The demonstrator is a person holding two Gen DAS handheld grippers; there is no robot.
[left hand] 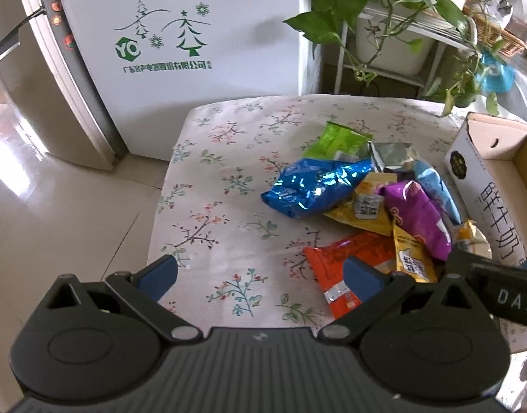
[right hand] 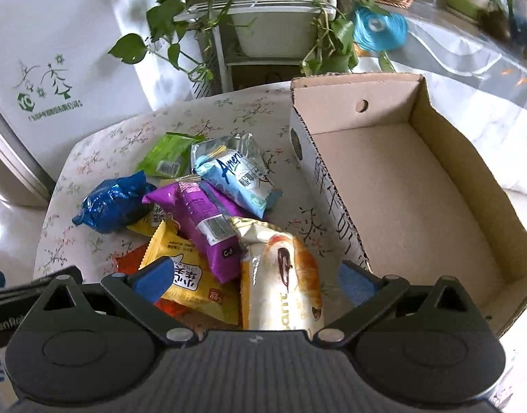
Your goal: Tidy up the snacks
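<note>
- Snack packets lie heaped on the floral-print tablecloth (left hand: 208, 186), just beside the empty brown cardboard box (right hand: 418, 186).
- Right gripper (right hand: 254, 280), jaws spread, hovers over the cream croissant packet (right hand: 284, 275).
- Left gripper (left hand: 260, 277), jaws spread, holds nothing; the orange foil packet (left hand: 335, 261) lies by its right finger.
- Farther out lies the crinkled blue foil bag (left hand: 311, 189).

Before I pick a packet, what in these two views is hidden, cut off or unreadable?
- Orange packet: right wrist view, mostly covered by the yellow packet and the right hand-held gripper.
- Croissant packet: its lower end is hidden behind the gripper body.
- Cardboard box: left wrist view, cut off by the right edge; its inside barely shows.
- Green packet: print too small to read.
- Left hand-held gripper: open over bare tablecloth.
</note>
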